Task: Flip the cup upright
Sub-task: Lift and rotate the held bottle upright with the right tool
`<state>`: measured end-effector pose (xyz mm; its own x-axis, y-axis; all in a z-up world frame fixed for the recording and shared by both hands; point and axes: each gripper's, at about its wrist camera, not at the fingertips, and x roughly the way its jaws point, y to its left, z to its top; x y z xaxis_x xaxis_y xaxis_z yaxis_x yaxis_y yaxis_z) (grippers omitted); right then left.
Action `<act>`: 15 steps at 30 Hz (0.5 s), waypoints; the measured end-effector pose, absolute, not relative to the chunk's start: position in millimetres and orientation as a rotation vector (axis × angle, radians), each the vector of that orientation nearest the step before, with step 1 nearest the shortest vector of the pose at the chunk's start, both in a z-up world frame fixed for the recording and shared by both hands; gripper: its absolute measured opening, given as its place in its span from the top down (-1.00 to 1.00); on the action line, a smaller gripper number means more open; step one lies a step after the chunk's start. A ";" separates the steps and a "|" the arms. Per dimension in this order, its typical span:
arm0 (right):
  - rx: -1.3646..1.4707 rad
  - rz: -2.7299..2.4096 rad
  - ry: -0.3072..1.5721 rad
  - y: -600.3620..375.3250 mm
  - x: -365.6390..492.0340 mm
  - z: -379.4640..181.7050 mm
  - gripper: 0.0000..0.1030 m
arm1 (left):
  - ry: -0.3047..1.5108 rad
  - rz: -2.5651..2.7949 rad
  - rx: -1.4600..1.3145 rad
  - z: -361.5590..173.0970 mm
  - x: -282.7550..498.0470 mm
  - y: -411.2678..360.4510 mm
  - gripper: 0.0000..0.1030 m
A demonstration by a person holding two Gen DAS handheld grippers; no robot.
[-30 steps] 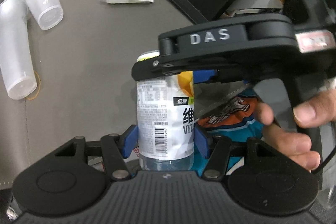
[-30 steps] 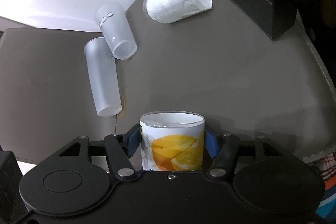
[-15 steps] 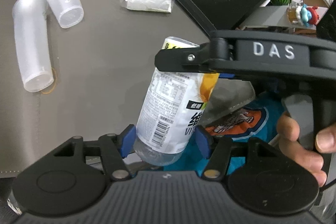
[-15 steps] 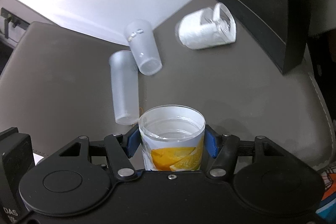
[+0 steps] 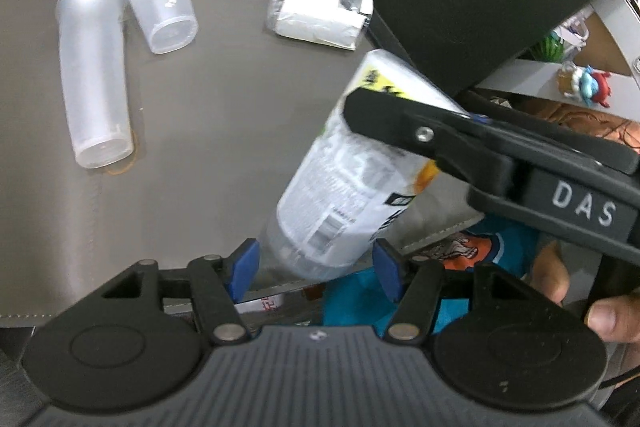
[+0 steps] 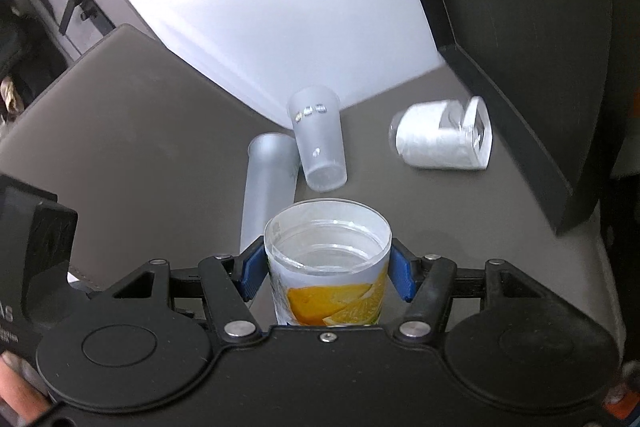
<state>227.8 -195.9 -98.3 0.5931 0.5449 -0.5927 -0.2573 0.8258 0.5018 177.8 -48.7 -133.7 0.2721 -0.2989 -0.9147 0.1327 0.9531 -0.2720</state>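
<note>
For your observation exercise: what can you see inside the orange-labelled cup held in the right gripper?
Through the open mouth of the orange-labelled cup, only clear ribbed walls and reflections show; it looks empty. Its bottom is hidden behind the right gripper.

My right tool (image 6: 327, 275): blue pads (image 6: 253, 273) closed on the cup (image 6: 328, 275), held tilted; my fingers (image 5: 610, 317) on its handle. My left tool (image 5: 314, 267): pads (image 5: 243, 267) spread either side of the cup's base, not pressing; thumb (image 6: 18, 393) at its grip.

Cup (image 6: 328, 269) between right tool (image 6: 327, 273) pads
</note>
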 end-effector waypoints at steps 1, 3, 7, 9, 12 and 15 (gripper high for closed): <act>0.364 0.474 0.802 -194.3 227.3 -96.9 -0.17 | 1.264 -0.285 -0.158 -134.2 178.3 -46.2 -0.19; 0.329 0.464 0.791 -191.4 226.1 -95.9 -0.17 | 1.267 -0.273 -0.163 -134.8 179.0 -41.8 -0.19; 0.258 0.453 0.759 -184.5 221.1 -93.5 -0.17 | 1.271 -0.252 -0.174 -135.9 180.2 -33.3 -0.19; 0.216 0.443 0.729 -180.3 218.7 -91.4 -0.17 | 1.270 -0.236 -0.181 -136.0 181.7 -27.8 -0.19; 0.127 0.417 0.676 -171.7 214.3 -89.6 -0.18 | 1.248 -0.196 -0.196 -132.1 183.7 -17.5 -0.19; 0.066 0.408 0.640 -165.6 211.4 -89.3 -0.18 | 1.230 -0.157 -0.192 -127.3 186.5 -8.0 -0.19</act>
